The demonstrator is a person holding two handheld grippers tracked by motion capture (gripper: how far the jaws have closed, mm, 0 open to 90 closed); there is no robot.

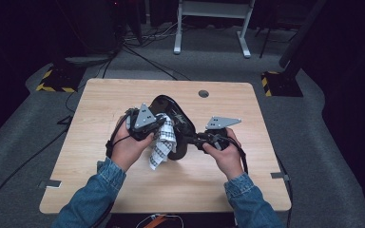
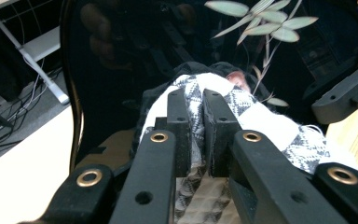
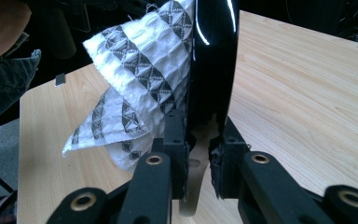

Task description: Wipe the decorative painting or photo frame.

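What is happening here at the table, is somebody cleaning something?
It looks so. A person stands a glossy black tray on its edge on the wooden table, the right gripper clamped on its rim. The left gripper pinches a white patterned cloth and presses it against the tray's shiny face.

The left gripper (image 2: 196, 105) pinches a white-and-grey patterned cloth (image 2: 261, 121) against a glossy black plate (image 2: 112, 93) painted with pale leaves (image 2: 265, 21)

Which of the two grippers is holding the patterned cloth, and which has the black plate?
The left gripper pinches the white-and-grey patterned cloth. The right gripper clamps the edge of the glossy black plate instead.
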